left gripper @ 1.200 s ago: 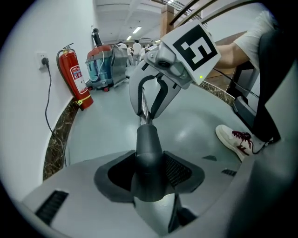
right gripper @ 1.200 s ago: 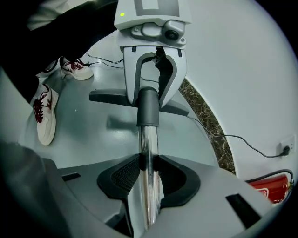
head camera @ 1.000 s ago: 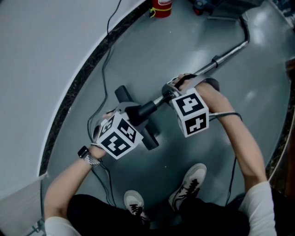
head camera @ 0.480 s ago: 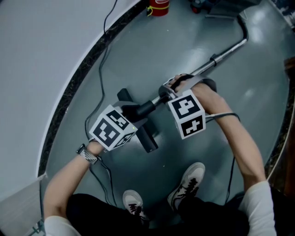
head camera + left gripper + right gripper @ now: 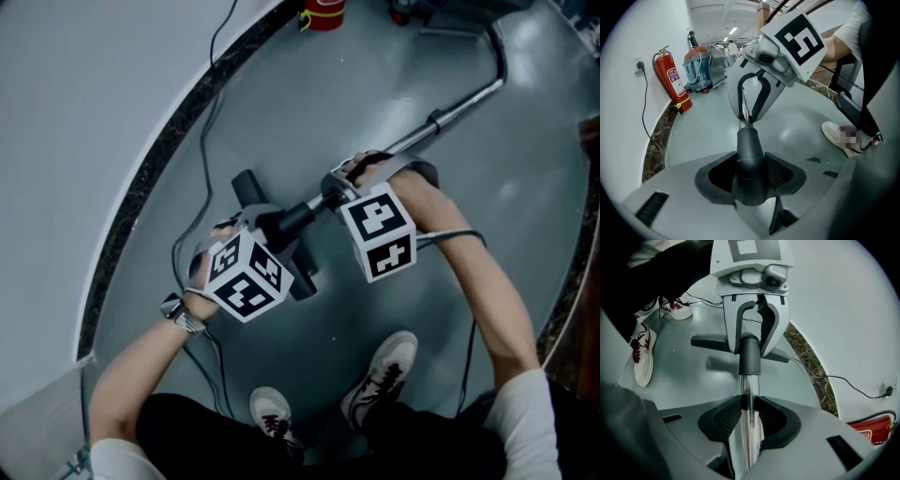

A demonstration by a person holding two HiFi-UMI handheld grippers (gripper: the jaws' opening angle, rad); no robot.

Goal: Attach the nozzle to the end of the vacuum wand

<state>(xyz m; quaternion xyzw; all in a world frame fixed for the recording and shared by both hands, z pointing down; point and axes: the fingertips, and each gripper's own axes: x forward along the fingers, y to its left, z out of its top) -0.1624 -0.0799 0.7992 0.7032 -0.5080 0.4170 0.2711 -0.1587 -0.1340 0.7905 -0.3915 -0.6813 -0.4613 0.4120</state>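
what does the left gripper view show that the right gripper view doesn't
Only the left gripper view: the blue machine in the background and the right claw seen head-on. Only the right gripper view: the nozzle's flat head on the floor, two shoes, and the left claw head-on. Both: the chrome wand running into the nozzle's dark neck, each claw gripping its side.
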